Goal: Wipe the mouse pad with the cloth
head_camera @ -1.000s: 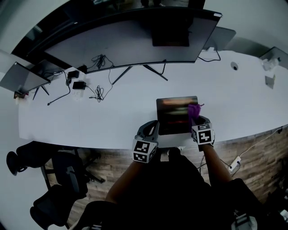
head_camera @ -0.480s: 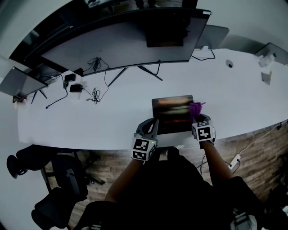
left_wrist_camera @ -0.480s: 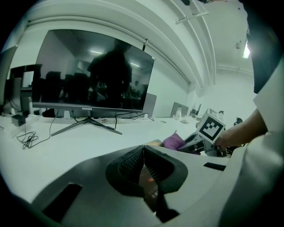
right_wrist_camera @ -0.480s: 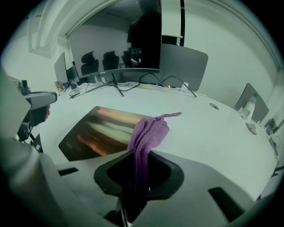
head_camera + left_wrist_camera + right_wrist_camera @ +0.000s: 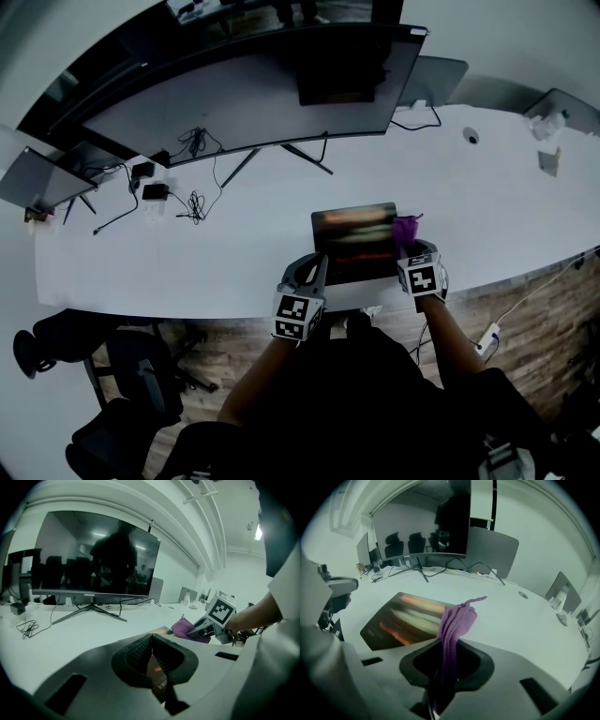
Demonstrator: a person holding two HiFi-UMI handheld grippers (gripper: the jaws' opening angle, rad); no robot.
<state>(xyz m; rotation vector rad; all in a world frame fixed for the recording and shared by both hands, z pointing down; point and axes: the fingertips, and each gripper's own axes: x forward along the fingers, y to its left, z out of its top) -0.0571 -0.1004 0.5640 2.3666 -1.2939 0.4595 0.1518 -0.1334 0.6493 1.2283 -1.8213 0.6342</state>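
The dark mouse pad (image 5: 354, 244) with coloured streaks lies near the table's front edge; it also shows in the right gripper view (image 5: 405, 618). My left gripper (image 5: 319, 270) sits at the pad's near left corner. In the left gripper view the left gripper (image 5: 151, 643) is shut, with the edge of the mouse pad (image 5: 155, 665) caught between its jaws. My right gripper (image 5: 411, 247) is at the pad's right edge, shut on the purple cloth (image 5: 406, 228). The cloth (image 5: 454, 625) stands up out of the right gripper (image 5: 443, 665) as a bunched strip over the pad's right side.
A wide curved monitor (image 5: 253, 89) on a splayed stand stands behind the pad. Cables and power bricks (image 5: 155, 183) lie at the back left. Small items (image 5: 548, 141) sit at the far right. Office chairs (image 5: 122, 375) stand below the table's left front edge.
The head view has shifted a little. Both grippers stay at the pad's near corners with the same holds, and the cloth stays at the pad's right edge.
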